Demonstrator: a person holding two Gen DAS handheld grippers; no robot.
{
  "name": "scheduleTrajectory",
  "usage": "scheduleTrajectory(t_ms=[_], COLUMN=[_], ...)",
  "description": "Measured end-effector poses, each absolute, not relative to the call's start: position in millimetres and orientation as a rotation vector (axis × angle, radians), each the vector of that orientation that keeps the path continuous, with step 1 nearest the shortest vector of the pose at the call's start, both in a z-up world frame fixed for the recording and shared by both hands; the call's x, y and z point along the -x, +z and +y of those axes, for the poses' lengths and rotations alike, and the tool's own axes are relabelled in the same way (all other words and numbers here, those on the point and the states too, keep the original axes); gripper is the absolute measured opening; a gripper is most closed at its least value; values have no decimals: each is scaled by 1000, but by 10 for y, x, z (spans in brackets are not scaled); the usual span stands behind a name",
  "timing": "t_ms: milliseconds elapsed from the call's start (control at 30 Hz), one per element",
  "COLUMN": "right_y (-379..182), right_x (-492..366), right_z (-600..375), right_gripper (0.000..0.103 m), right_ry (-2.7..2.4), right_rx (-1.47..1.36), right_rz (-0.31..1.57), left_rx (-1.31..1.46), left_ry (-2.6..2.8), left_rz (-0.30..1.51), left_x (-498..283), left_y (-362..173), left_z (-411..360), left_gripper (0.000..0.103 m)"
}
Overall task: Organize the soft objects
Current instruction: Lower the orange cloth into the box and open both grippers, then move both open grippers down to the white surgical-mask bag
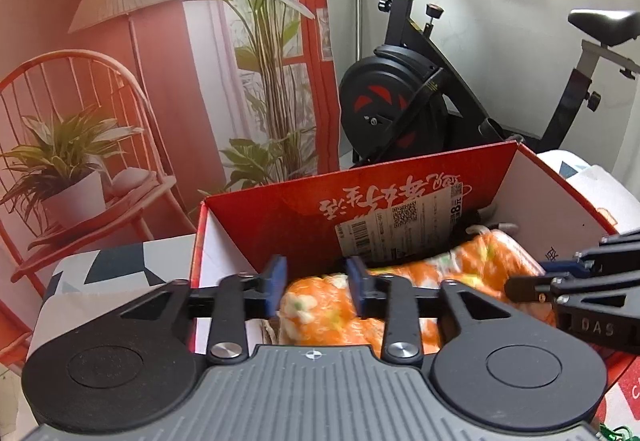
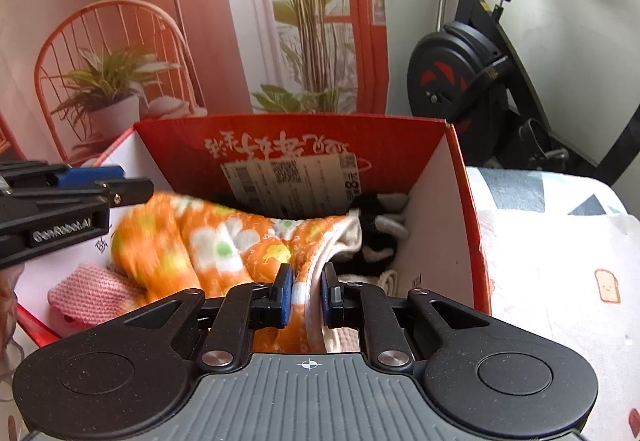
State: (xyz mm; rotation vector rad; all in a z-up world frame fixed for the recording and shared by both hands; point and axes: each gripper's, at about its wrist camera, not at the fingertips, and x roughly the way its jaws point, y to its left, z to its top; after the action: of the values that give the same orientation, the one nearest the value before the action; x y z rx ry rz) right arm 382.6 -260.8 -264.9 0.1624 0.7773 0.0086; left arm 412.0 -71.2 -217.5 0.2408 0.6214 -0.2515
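Left gripper released, pads apart over orange cloth | right gripper clenched on cloth's white edge | red box holds, left to right: pink knit, orange floral cloth, black-and-white soft item in far right corner

The right gripper, at six o'clock, has its blue pads pinched on the white-trimmed edge of an orange flowered cloth that sags across the inside of a red cardboard box. A pink knitted piece lies at eight o'clock, a black-and-white item toward the box's two o'clock corner. The left gripper reaches in at nine o'clock.
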Motion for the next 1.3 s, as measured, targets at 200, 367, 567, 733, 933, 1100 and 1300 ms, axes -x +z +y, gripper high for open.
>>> scheduleTrajectory(t_ms=[200, 367, 567, 733, 933, 1100, 1300], right_y=[-2711, -2662, -2461, -2303, -2210, -2210, -2283], right_x=[-3819, -3701, -3389, -3093, -2750, -2406, -2006], right_z=[-2545, -2569, -2562, -2514, -2453, -2321, -2096], right_gripper=[15, 22, 60, 85, 103, 103, 103], right_ry=[0, -43, -37, 2, 10, 9, 34], right_rx=[-128, -143, -156, -162, -191, -169, -145], right_rz=[827, 779, 674, 619, 592, 551, 486], left_rx=[-219, -215, -194, -183, -151, -118, -100], left_ry=[-238, -228, -238, -245, -260, -289, -296], left_rz=[661, 652, 629, 595, 596, 620, 662], left_x=[-4071, -3950, -3681, -3435, -3144, -2884, -2561], left_y=[-2169, -2093, -1954, -1859, -1812, -1851, -2047], left_z=[-671, -597, -472, -404, -304, -171, -13], left_gripper=[43, 59, 75, 97, 103, 103, 103])
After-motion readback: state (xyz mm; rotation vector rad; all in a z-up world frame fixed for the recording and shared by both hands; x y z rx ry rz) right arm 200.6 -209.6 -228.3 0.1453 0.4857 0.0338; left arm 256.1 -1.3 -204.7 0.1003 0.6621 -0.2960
